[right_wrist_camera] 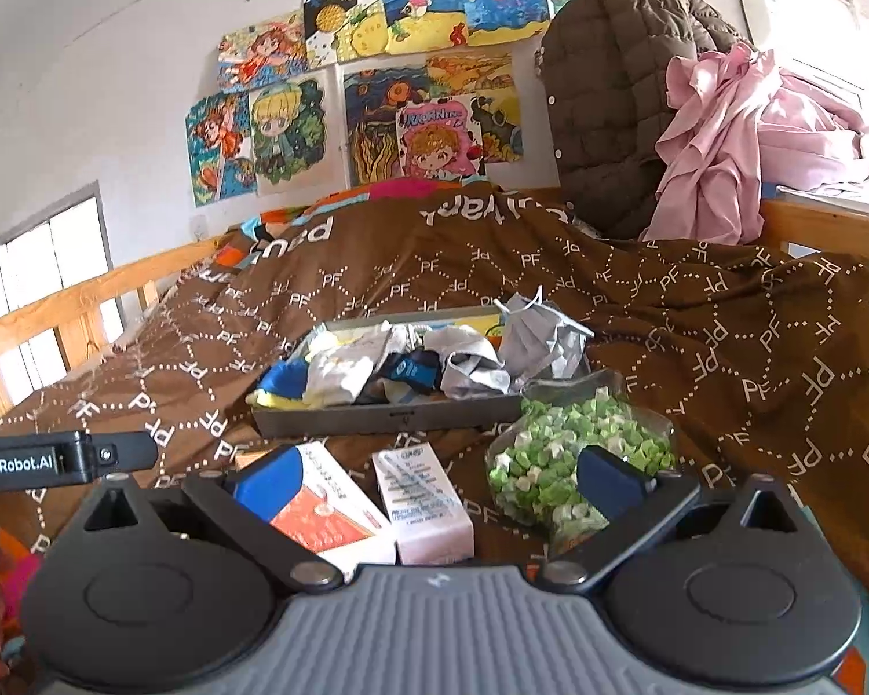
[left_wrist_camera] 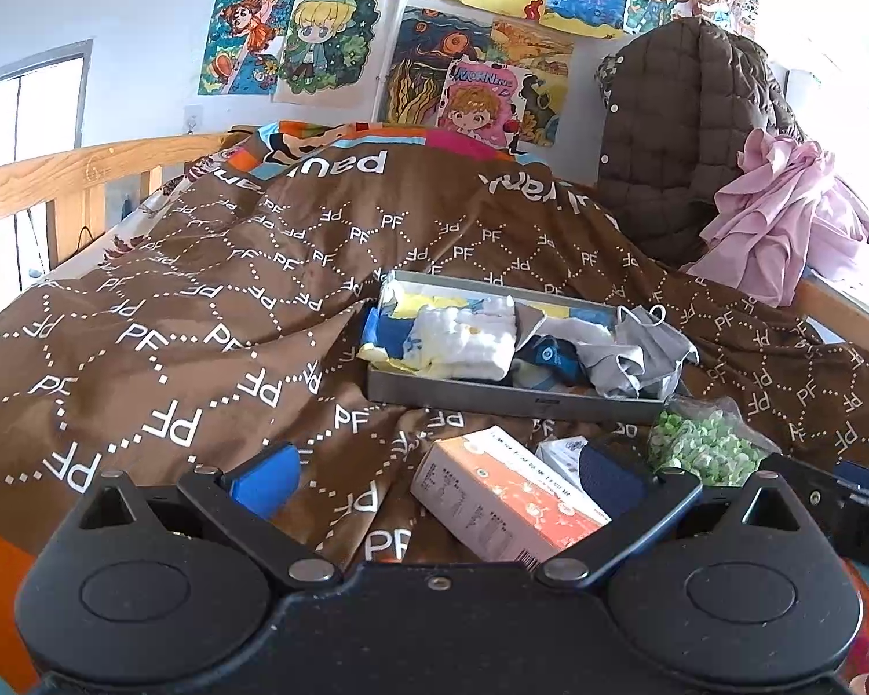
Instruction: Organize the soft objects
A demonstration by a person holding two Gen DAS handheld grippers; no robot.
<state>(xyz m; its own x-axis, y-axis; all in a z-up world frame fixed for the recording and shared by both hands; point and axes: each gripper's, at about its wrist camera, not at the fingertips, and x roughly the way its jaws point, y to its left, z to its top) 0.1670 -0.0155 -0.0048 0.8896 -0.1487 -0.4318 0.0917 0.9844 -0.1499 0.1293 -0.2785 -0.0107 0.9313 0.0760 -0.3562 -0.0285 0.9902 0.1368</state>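
Now your left gripper (left_wrist_camera: 434, 478) and right gripper (right_wrist_camera: 434, 478) both gape wide, holding nothing. Mid-frame, the shallow grey metal tray (right_wrist_camera: 388, 418) holds crumpled white, blue and grey cloths (right_wrist_camera: 463, 368) on the brown quilt (right_wrist_camera: 724, 347).

Bedroom in a home, likely a child's. Evidence: wooden-railed bed (left_wrist_camera: 58, 174) under a brown "PF"-patterned quilt (left_wrist_camera: 203, 301); hand-coloured cartoon drawings (left_wrist_camera: 411, 40) taped across the white wall. A quilted brown jacket (right_wrist_camera: 614, 92) and pink garments (right_wrist_camera: 724, 139) are heaped at the bed's end.
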